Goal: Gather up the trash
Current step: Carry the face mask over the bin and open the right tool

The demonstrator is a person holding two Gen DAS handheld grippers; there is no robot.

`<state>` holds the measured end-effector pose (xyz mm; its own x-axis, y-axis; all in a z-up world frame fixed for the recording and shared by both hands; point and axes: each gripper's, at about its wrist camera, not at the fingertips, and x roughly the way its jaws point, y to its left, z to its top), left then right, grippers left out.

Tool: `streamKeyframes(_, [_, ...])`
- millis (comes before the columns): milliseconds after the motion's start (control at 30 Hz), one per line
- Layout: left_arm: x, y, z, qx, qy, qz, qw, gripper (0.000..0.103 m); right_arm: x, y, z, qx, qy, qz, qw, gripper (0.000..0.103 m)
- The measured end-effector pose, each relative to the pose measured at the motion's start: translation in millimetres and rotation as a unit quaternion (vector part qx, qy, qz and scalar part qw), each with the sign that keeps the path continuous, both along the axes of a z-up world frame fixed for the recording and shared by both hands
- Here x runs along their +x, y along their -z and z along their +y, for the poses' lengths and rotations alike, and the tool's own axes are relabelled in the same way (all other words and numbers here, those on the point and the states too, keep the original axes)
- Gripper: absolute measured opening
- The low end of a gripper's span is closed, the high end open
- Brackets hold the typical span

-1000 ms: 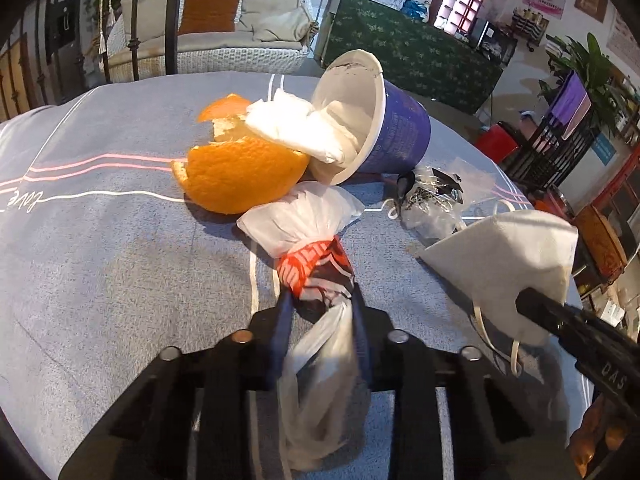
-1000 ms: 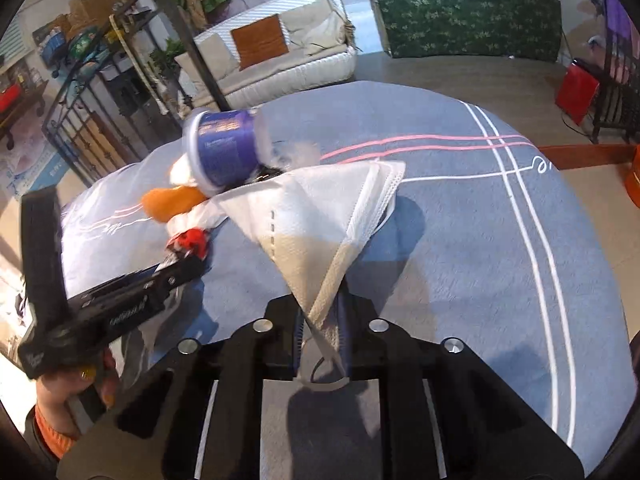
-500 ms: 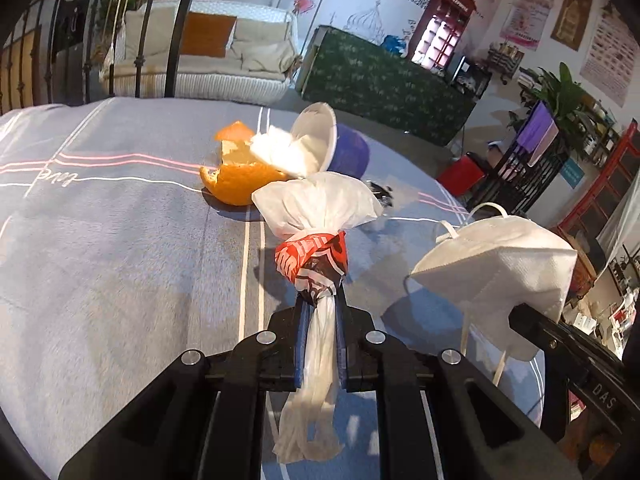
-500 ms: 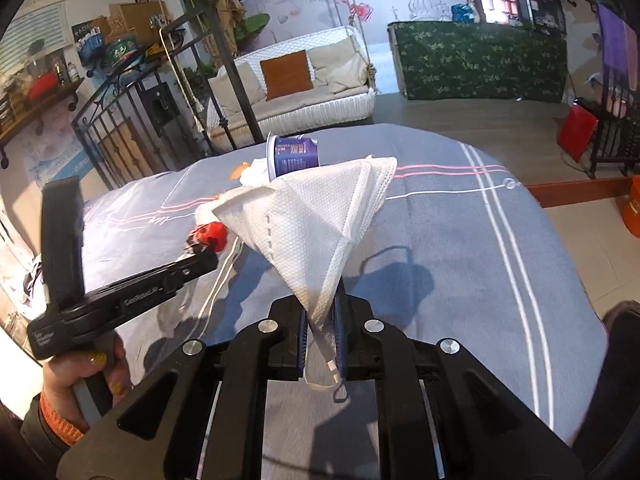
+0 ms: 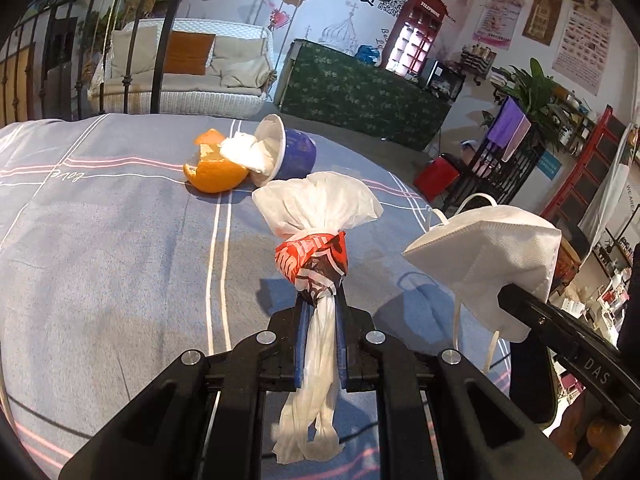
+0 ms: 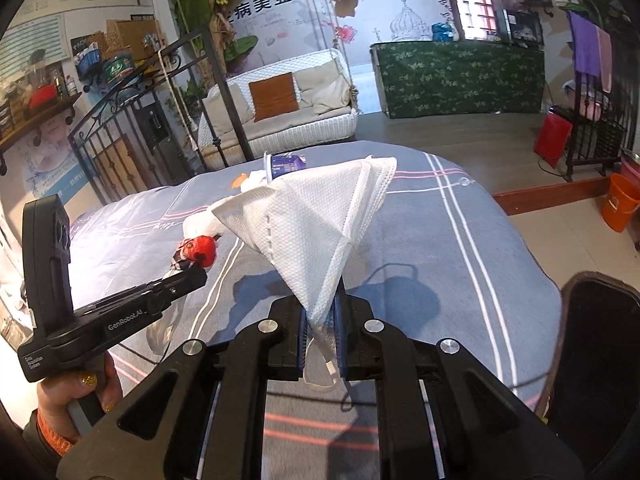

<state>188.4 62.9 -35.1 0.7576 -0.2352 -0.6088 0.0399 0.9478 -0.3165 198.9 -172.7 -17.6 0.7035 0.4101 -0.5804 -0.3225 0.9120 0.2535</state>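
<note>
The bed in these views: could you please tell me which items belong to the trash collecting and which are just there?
Trash:
- twisted wrapper, in left tool
- face mask, in right tool
- orange peel
- blue cup stuffed with tissue

Just there:
- swing sofa
- green-covered counter
- orange bucket

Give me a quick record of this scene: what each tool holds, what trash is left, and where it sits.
left tool: shut on wrapper, lifted off bed
right tool: shut on mask, lifted off bed
left on bed: orange peel, cup on its side with tissue at its mouth
cup and peel: touching
</note>
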Motion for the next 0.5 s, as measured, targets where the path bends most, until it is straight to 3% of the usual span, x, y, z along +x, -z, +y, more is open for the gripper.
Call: streamKeyframes(500, [-23.9,-5.8,-39.6,0.000,0.045,-0.020,0.9988,0.012,-40.9,6.0,-70.7,0.023,0.086,0.010,0.996,0.012])
